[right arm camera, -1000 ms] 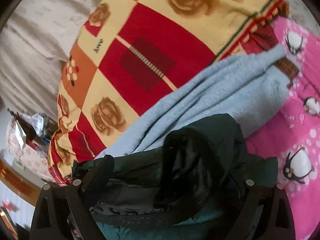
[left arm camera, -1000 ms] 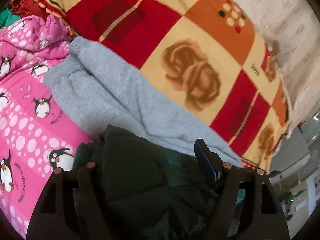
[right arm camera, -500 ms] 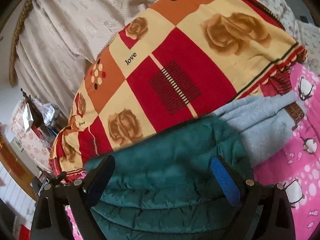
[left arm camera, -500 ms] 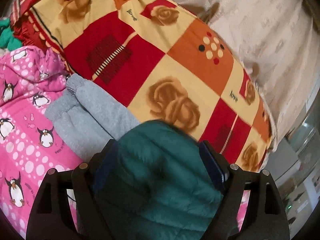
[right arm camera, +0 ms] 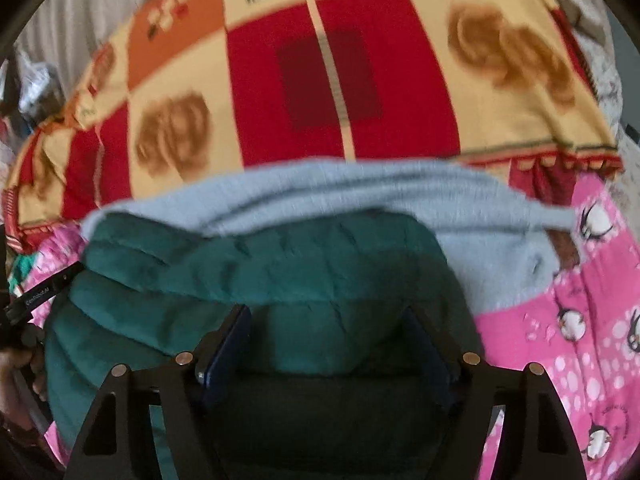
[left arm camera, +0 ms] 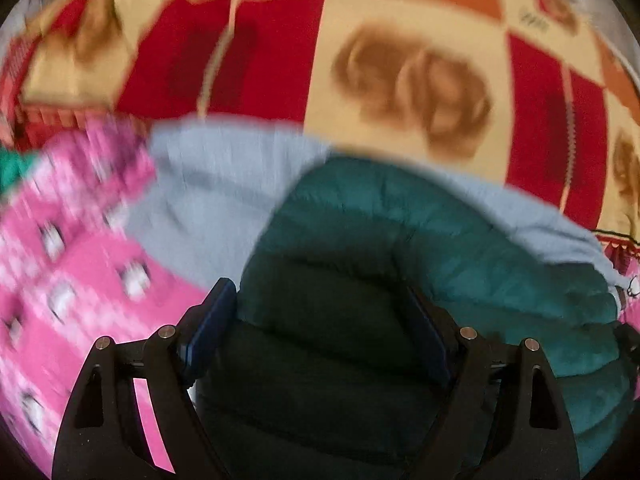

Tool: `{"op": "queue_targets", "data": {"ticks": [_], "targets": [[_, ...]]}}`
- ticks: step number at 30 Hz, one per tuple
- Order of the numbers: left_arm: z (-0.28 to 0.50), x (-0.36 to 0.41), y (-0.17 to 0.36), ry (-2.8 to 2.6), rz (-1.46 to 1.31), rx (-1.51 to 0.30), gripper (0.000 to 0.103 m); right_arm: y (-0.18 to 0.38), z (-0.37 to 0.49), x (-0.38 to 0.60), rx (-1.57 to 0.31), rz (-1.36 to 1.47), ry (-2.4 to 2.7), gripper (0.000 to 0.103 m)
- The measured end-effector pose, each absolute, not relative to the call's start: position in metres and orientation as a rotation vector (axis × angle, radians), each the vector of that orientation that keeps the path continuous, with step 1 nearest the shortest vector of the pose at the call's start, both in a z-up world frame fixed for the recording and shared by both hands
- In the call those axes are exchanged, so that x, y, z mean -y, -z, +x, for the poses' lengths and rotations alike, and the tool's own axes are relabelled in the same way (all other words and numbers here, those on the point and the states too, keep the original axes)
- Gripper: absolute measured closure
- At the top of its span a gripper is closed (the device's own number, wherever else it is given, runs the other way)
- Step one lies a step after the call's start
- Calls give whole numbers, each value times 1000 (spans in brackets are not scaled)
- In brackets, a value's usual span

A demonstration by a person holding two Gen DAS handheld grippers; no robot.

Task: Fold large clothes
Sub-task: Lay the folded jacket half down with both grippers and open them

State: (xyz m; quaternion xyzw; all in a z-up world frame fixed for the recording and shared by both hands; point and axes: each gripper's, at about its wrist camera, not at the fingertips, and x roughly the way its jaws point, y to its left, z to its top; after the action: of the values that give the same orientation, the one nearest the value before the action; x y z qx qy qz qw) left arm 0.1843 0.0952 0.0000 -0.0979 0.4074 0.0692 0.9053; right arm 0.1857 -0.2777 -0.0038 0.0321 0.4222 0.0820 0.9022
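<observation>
One green puffer jacket (left arm camera: 460,236) on one grey garment (left arm camera: 208,200), bed with pink penguin sheet (left arm camera: 80,272). Left gripper (left arm camera: 320,320), right gripper (right arm camera: 326,340): jaws pinching jacket folds, right closing. Black lining, seen earlier, now hidden.

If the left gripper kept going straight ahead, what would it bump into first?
The left gripper already has the puffy green jacket bulging between its fingers, so it would press into that first. The grey sweatshirt lies beyond.
</observation>
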Motion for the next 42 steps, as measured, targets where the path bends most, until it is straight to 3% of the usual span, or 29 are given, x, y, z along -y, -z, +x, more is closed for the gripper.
{"op": "queue_targets", "data": {"ticks": [8, 32, 37, 42], "targets": [[183, -82, 21, -158, -122, -839, 19, 32, 190, 281, -926, 70, -142, 20], [179, -83, 18, -141, -143, -831, 18, 32, 180, 280, -886, 54, -131, 19], [173, -105, -15, -66, -246, -816, 18, 15, 177, 280, -887, 38, -134, 19], [129, -165, -77, -120, -319, -613, 18, -43, 142, 300, -690, 108, -197, 19]]}}
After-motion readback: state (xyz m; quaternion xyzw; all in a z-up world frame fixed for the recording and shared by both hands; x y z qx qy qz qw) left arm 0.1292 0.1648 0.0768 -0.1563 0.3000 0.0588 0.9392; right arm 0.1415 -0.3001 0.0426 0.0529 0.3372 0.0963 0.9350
